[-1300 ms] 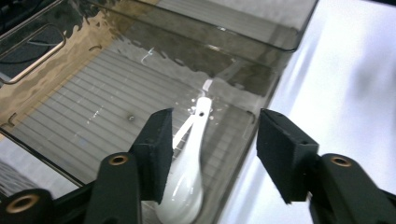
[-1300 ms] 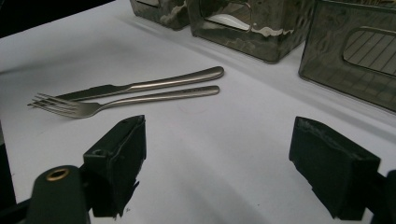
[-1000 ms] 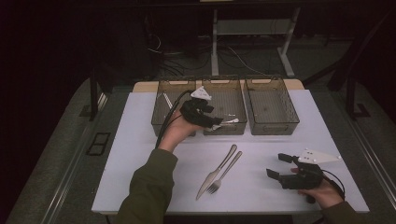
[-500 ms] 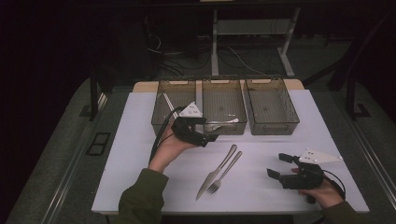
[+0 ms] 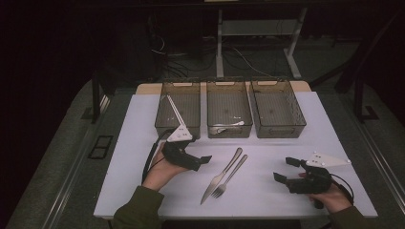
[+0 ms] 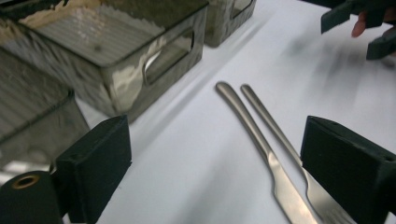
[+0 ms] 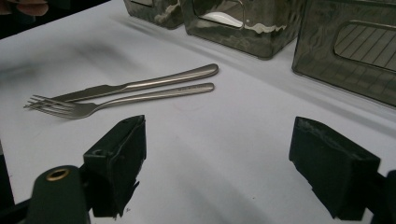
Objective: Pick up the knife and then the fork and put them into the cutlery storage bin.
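A steel knife and fork lie side by side on the white table, handles pointing towards the bins. My left gripper hovers just left of them. Its jaws have just been opening and hold nothing; in the left gripper view the knife and fork lie ahead, between the jaws. My right gripper rests open and empty at the near right, and its view faces the knife and fork. A spoon lies in the middle bin.
Three clear plastic bins stand in a row at the back of the table: left bin, middle one, right bin. A cable trails from the left gripper over the table's left side. Dark floor and table legs lie beyond.
My left gripper has drawn back from over the middle bin towards the person and sunk to the table's left, jaws spreading. The spoon stays in the bin. The right gripper has not moved.
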Action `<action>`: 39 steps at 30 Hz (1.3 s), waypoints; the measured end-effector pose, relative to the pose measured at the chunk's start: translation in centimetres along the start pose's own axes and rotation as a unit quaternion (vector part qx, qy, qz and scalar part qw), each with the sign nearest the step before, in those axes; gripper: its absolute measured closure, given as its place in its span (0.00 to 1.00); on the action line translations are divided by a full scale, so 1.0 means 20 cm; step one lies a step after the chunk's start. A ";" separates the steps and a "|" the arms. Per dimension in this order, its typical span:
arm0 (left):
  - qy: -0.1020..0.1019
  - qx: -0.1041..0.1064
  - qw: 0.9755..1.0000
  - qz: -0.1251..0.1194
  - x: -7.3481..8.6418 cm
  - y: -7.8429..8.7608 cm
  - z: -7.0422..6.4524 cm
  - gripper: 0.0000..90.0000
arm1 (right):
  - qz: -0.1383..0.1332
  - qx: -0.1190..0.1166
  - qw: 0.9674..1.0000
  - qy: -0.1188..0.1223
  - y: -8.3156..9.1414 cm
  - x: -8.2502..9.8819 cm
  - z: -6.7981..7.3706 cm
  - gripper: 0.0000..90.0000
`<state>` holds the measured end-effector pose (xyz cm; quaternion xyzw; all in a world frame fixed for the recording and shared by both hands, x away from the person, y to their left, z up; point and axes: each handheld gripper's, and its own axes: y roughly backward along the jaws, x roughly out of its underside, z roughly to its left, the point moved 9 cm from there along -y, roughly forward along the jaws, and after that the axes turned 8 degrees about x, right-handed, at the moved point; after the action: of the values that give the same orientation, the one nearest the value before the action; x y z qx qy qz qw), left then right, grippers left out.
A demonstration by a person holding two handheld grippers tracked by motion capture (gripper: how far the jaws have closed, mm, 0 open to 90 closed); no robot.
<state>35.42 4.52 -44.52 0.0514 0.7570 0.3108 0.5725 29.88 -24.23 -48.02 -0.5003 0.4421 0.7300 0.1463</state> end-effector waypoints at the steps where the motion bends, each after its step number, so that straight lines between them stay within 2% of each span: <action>1: 0.000 -0.002 1.000 -0.001 0.01 0.01 0.00 0.06 | 0.002 0.001 1.000 0.000 0.00 0.00 0.00 0.21; 5: 0.006 -0.005 1.000 -0.003 0.07 0.03 -0.02 0.01 | 0.004 0.000 1.000 -0.002 0.00 0.00 0.00 0.21; 10: 0.011 -0.007 1.000 0.000 0.11 0.03 -0.03 0.00 | 0.004 -0.001 1.000 -0.002 0.00 0.00 0.01 0.21; 17: 0.011 0.008 1.000 0.020 0.15 -0.04 -0.07 0.01 | 0.005 0.000 1.000 -0.002 0.00 0.00 0.00 0.21; 20: 0.003 0.015 0.999 0.033 0.16 -0.08 -0.10 0.09 | 0.005 0.000 1.000 -0.001 0.00 0.00 0.00 0.21; 23: -0.001 0.032 0.999 0.040 0.16 -0.11 -0.14 0.22 | 0.006 0.000 1.000 -0.002 0.00 0.01 0.00 0.21; 27: -0.016 0.059 0.997 0.051 0.17 -0.14 -0.20 0.48 | 0.006 0.001 1.000 -0.001 0.00 0.01 0.01 0.21; 31: -0.022 0.087 0.994 0.060 0.18 -0.19 -0.26 0.77 | 0.005 0.001 1.000 -0.001 0.00 0.01 0.00 0.21; 33: -0.028 0.088 0.993 0.073 0.19 -0.20 -0.28 0.86 | 0.006 0.001 1.000 -0.001 0.00 0.01 0.00 0.21; 36: -0.025 0.094 0.992 0.077 0.19 -0.23 -0.30 0.97 | 0.006 0.001 1.000 -0.001 0.00 0.01 0.00 0.21; 39: -0.022 0.098 0.991 0.085 0.21 -0.25 -0.32 0.99 | 0.007 0.001 1.000 -0.002 0.00 0.01 0.00 0.21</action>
<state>29.67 -0.26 -49.63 0.1781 0.7642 0.2816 0.5523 29.76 -24.20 -48.12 -0.4958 0.4458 0.7314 0.1429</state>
